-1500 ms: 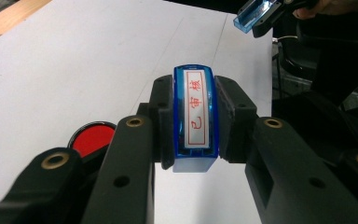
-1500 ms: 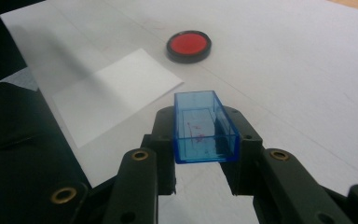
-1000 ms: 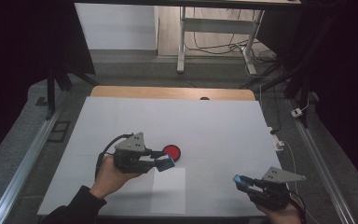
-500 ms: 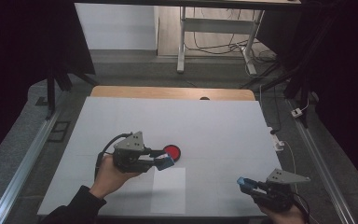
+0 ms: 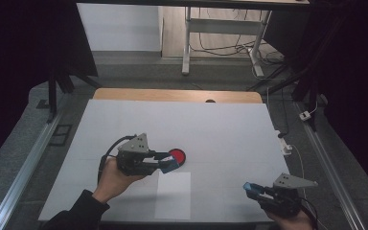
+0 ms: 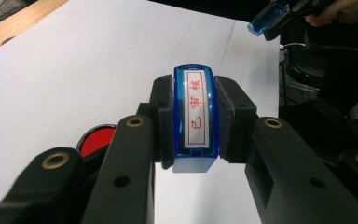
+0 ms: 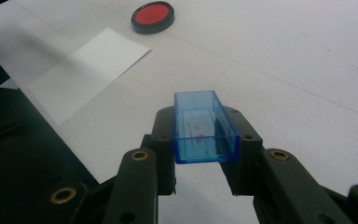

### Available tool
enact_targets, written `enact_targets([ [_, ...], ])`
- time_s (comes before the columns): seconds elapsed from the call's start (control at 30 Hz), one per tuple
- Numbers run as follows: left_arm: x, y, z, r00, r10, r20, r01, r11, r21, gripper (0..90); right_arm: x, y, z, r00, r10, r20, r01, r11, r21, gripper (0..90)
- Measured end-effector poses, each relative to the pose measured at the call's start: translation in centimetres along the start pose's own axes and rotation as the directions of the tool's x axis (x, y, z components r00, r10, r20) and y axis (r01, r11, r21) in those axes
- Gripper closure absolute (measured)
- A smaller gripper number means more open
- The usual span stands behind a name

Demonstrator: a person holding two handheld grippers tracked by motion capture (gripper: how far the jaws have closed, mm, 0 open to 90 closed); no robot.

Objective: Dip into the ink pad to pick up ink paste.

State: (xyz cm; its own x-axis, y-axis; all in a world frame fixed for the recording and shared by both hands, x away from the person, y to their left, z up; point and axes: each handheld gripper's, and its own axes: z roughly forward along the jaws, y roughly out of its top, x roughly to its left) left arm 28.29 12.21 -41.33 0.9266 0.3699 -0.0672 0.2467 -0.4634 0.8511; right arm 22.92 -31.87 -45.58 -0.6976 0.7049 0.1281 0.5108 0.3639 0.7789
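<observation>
Left gripper (image 5: 168, 163): held in the person's left hand (image 5: 112, 178), lying roughly level over the white table (image 5: 220, 129); jaws clamped on the blue stamp.
Blue stamp (image 6: 195, 116): pinched between the two black jaws in the left gripper view, jaw pads pressing its long sides. Its face carries a white strip with red characters, turned toward the camera. In the high view it sits at the jaw tips (image 5: 168, 164), just beside the red ink pad.
Red ink pad (image 5: 177, 155): round, black-rimmed, red inside, lying open on the table. In the left gripper view it shows low left behind the jaw (image 6: 95, 140); in the right gripper view it is far off at the top (image 7: 153, 17).
Right gripper (image 5: 251, 189): in the person's right hand (image 5: 292, 221) at the near right edge of the table, well apart from the left one; jaws gripping the blue cap.
Blue cap (image 7: 204, 128): clear blue open box, hollow side up, faint red smears on its inner floor, squeezed by its sides between the jaws. Also seen from the left gripper view at top right (image 6: 268, 16).
Sheet of paper (image 5: 175, 194): white, flat on the table, near edge, between the two grippers; in the right gripper view it lies left of the cap (image 7: 84, 74).
Cable (image 5: 106, 155): black, loops from the back of the left gripper.
</observation>
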Motion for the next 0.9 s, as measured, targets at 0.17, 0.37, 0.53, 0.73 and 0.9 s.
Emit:
enact_targets([
  [0.17,0.4,0.0,0.2,0.9999,-0.013,-0.007,0.013,0.9999,0.004,70.2,0.0,0.0,0.0,1.0,-0.002,0.002,0.002,1.0,0.003,68.6],
  [0.37,1.0,0.4,0.7,0.9995,-0.03,-0.011,0.03,0.9995,0.006,70.3,0.0,0.0,0.0,1.0,0.003,0.001,-0.003,1.0,-0.003,68.6],
  [0.53,1.5,0.9,1.3,0.999,-0.037,-0.025,0.037,0.9991,0.021,70.3,0.0,0.0,0.0,1.0,0.006,0.003,-0.006,1.0,-0.002,68.6],
  [0.73,2.2,1.3,2.3,0.998,-0.04,-0.05,0.042,0.998,0.048,70.2,-0.1,0.0,0.0,1.0,0.004,0.003,-0.004,1.0,-0.004,68.6],
  [0.9,2.9,1.4,3.4,0.9967,-0.041,-0.07,0.046,0.9965,0.07,70.2,0.0,0.0,0.0,1.0,0.003,0.002,-0.003,1.0,-0.001,68.6],
])
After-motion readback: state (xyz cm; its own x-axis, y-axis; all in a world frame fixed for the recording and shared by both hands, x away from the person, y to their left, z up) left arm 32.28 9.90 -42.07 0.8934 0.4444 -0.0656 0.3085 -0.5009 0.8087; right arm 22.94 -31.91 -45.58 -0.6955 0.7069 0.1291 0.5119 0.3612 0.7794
